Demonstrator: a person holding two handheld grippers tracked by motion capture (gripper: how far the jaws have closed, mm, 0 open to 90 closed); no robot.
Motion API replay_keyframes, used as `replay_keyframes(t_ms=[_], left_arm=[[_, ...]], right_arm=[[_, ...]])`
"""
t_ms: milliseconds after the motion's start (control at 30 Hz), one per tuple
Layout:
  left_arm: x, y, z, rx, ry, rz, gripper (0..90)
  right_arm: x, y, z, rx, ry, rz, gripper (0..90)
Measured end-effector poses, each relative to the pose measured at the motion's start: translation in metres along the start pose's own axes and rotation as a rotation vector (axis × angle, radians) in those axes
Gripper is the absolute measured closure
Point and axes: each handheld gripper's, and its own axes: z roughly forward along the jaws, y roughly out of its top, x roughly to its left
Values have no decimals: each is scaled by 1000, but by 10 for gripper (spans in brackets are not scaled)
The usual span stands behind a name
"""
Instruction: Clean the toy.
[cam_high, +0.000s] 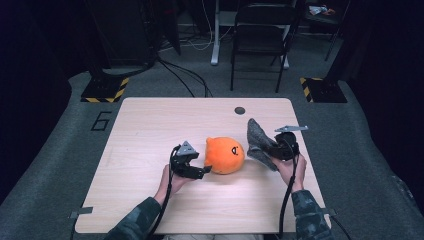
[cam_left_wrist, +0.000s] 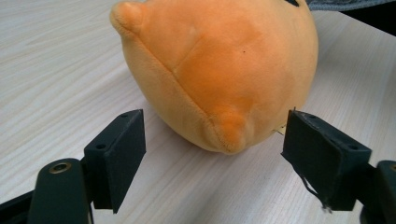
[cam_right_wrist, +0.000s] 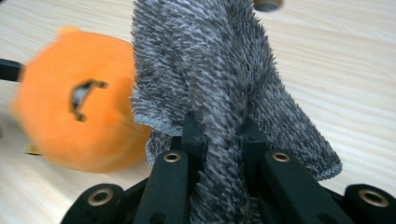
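Observation:
An orange plush toy (cam_high: 224, 155) with a small black face mark lies in the middle of the wooden table (cam_high: 150, 130). My left gripper (cam_high: 206, 170) sits at the toy's left side with its jaws wide apart; in the left gripper view the orange plush toy (cam_left_wrist: 219, 70) bulges toward the two pads (cam_left_wrist: 121, 149) without touching them. My right gripper (cam_high: 272, 150) is held above the table to the toy's right, shut on a fuzzy grey cloth (cam_high: 258, 141). The grey cloth (cam_right_wrist: 210, 84) rises out of the closed jaws, with the plush toy (cam_right_wrist: 74, 116) behind it.
A round dark hole (cam_high: 240, 110) is set in the table near its far edge. Beyond the table stand a black folding chair (cam_high: 260, 35) and yellow-and-black striped stand bases (cam_high: 105, 90) on the grey floor. Cables trail from both grippers toward the person.

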Motion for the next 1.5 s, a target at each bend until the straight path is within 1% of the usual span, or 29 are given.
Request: replay_keyframes(t_ms=[67, 100, 133, 167, 200, 233, 267, 300, 333, 367, 400, 433, 567, 700, 733, 767, 867, 933, 967, 1000, 1033, 1067, 1133, 1200, 1300, 1367, 1400, 1433, 1500], left_arm=[[-2, 0, 2, 3, 2, 5, 241], [-2, 0, 4, 3, -4, 12, 263], [-3, 0, 5, 11, -6, 8, 285], [-4, 0, 6, 13, 4, 12, 310], [-4, -1, 8, 14, -6, 18, 338], [-4, -1, 8, 26, -4, 24, 352], [-6, -2, 11, 20, -3, 18, 373], [-7, -2, 12, 23, -7, 21, 423], [-9, -3, 13, 20, -2, 19, 435], [-9, -3, 13, 19, 0, 29, 463], [-11, -3, 14, 9, 2, 21, 492], [-12, -2, 14, 6, 8, 25, 514], [-13, -2, 13, -12, 4, 19, 611], [-14, -2, 13, -15, 8, 21, 653], [-16, -2, 14, -30, 14, 13, 660], [-17, -2, 14, -39, 8, 10, 672], [-20, -2, 14, -49, 9, 23, 702], [-23, 0, 13, -60, 2, 53, 719], [-25, 0, 14, -75, 1, 49, 726], [-26, 0, 14, -86, 4, 57, 734], [-26, 1, 15, -80, 4, 67, 744], [-28, 1, 16, -94, 6, 59, 749], [-28, 1, 17, -95, 7, 75, 755], [-29, 2, 17, -86, 2, 82, 759], [-28, 1, 18, -90, 7, 82, 761], [-30, 0, 19, -84, 7, 95, 761], [-30, 0, 19, -74, 3, 106, 760], [-31, 0, 20, -78, 6, 102, 759], [-30, 0, 20, -69, 9, 112, 758]], right_arm=[[8, 6, -1, -11, 9, -24, 778], [12, 7, -2, -13, 18, -19, 778], [16, 10, -3, -19, 15, -37, 778], [19, 12, -3, -20, 20, -45, 778], [22, 14, -4, -21, 26, -48, 778], [25, 15, -4, -25, 27, -57, 778], [27, 16, -5, -26, 32, -61, 778], [29, 17, -6, -27, 38, -59, 778], [31, 19, -7, -32, 43, -64, 778], [33, 20, -8, -33, 47, -66, 777], [35, 21, -9, -30, 50, -70, 777], [37, 22, -10, -33, 54, -74, 777], [46, 28, -13, -38, 73, -85, 776], [61, 37, -11, -38, 98, -111, 776], [64, 38, -9, -42, 101, -116, 775], [68, 40, -7, -39, 107, -124, 775], [81, 45, 4, -13, 122, -158, 774], [87, 46, 12, 6, 132, -162, 774], [89, 46, 14, 13, 135, -160, 774], [91, 46, 18, 20, 143, -167, 774], [93, 46, 21, 30, 142, -170, 774], [95, 46, 24, 33, 138, -171, 774], [97, 45, 31, 49, 146, -166, 773], [100, 43, 39, 69, 147, -175, 770], [100, 40, 46, 76, 143, -191, 770], [99, 38, 50, 93, 136, -188, 771], [99, 37, 51, 100, 130, -194, 771], [99, 36, 53, 106, 128, -204, 772], [98, 35, 54, 104, 129, -215, 771]])
